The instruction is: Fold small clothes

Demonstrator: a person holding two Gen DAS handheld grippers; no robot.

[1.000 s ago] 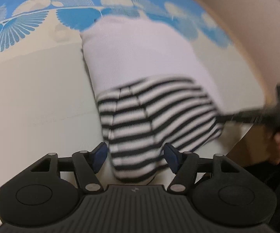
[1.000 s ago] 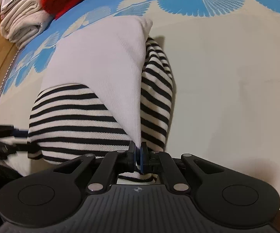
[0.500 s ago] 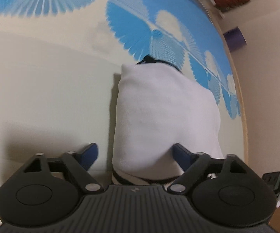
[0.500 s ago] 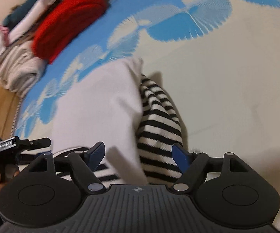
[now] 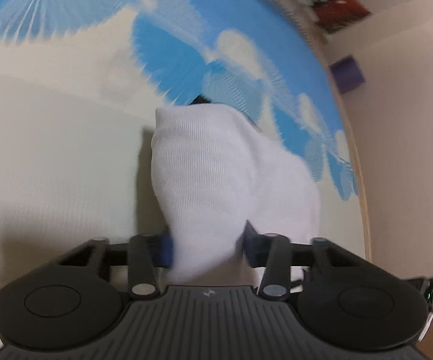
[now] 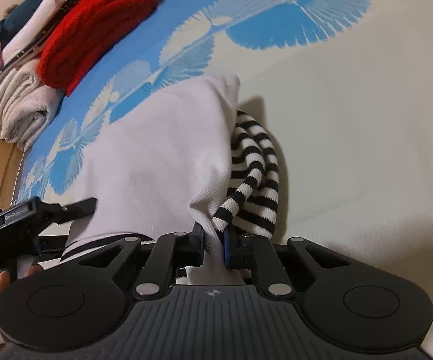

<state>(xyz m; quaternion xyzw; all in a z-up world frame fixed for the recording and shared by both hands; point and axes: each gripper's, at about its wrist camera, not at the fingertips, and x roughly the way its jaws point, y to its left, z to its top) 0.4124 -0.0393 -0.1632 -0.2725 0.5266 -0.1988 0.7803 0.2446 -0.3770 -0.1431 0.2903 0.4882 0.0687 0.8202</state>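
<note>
Item: folding of a small white ribbed-knit garment with black-and-white striped sleeves (image 6: 168, 156), lying on a cream mat with a blue fan pattern (image 6: 351, 105). Far left, right-wrist view: a stack of folded cloths, red knit on top of beige towelling (image 6: 66, 45), well apart from the work. Left gripper (image 5: 207, 247): fingers partly closed on the white near edge of the garment, cloth bunched between them; whether they pinch fully cannot be told through the blur. The garment's long axis runs straight away from these fingers toward the blue border. Right gripper (image 6: 212, 246): fingers closed tight on the white edge at the garment's right side, a striped sleeve (image 6: 255, 162) trailing just to their right. Both grippers sit at the near end, side by side, the left one visible at the left of the right-wrist view; the far end lies flat on the mat. Judgement: the coming move turns on carrying the near edge forward along that axis. Change: half a second ago both pairs of fingers stood wide apart around the cloth; both have since closed in.
</note>
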